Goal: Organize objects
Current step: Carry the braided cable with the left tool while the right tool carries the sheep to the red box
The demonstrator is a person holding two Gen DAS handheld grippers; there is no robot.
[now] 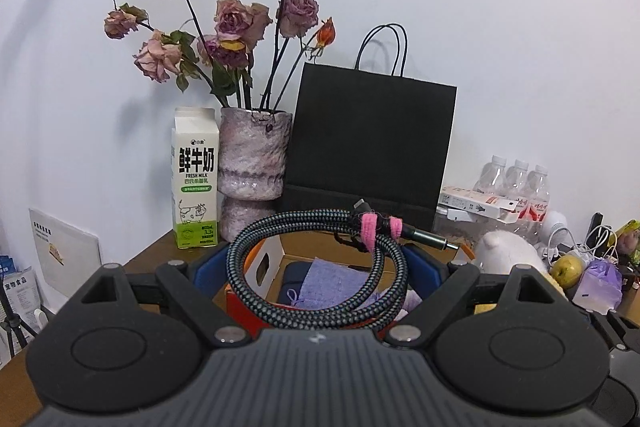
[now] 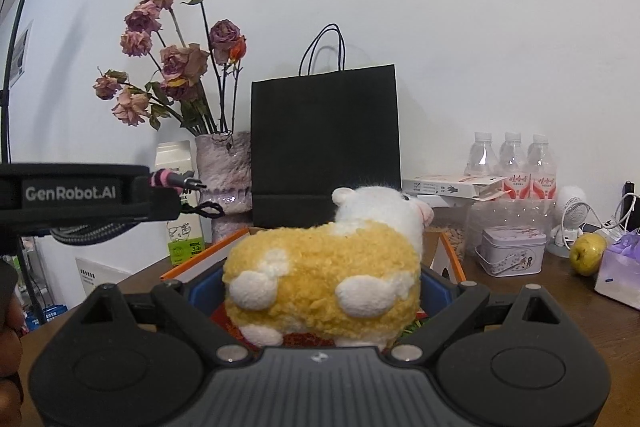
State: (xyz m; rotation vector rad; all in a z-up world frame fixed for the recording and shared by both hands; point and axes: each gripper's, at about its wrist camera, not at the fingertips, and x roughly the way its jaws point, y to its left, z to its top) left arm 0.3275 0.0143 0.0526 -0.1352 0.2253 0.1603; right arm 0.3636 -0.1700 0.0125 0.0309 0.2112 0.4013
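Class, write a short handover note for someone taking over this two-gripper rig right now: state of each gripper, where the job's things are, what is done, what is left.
Left gripper: shut on the coiled braided cable, held above the open cardboard box.
Right gripper: shut on the yellow and white plush toy, also held over the box.
In the box already: a purple cloth pouch.
Done: both items picked up and brought to the box.
Left: likely lower and release the cable and plush into the box. The yellow apple and lavender tin sit on the table at right; whether they go in too, I cannot tell.

Plush toy [image 2: 324, 275] hides the cardboard box [image 2: 450, 259] interior — perhaps mostly.
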